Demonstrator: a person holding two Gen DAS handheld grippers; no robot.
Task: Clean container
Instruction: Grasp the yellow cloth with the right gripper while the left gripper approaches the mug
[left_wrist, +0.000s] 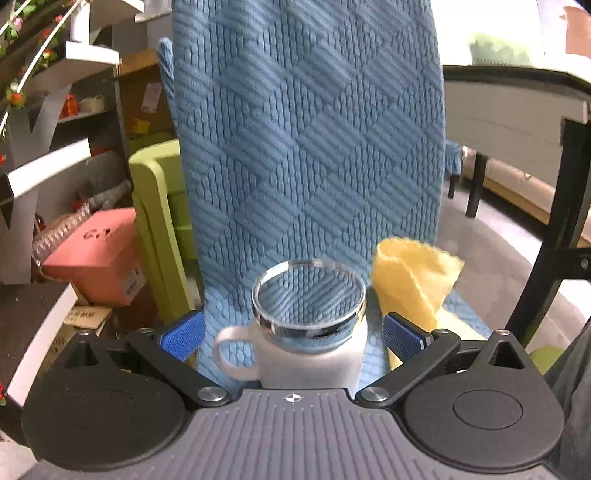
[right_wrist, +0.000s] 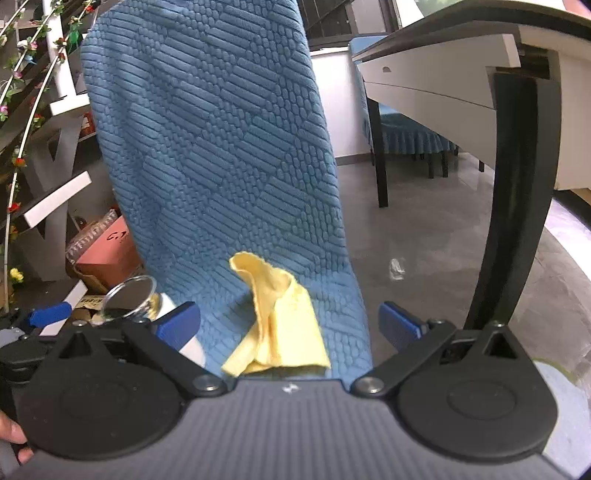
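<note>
Both our grippers spread wide, low in frame

Our left gripper (left_wrist: 293, 334) holds its blue pads (left_wrist: 183, 334) well apart at lower centre. Our right gripper (right_wrist: 290, 328) is likewise spread; our fingertips (right_wrist: 13, 439) show at the lower left edge.

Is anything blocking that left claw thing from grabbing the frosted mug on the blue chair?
Nothing visible does. The mug already sits between the open jaws of the left gripper, handle to the left. The yellow cloth lies beside it to the right, not in between.

Blue chair cover (left_wrist: 306, 147) — woven diamond pattern; yellow cloth (left_wrist: 410, 284); frosted white mug (left_wrist: 310, 354) — clear rim.
</note>
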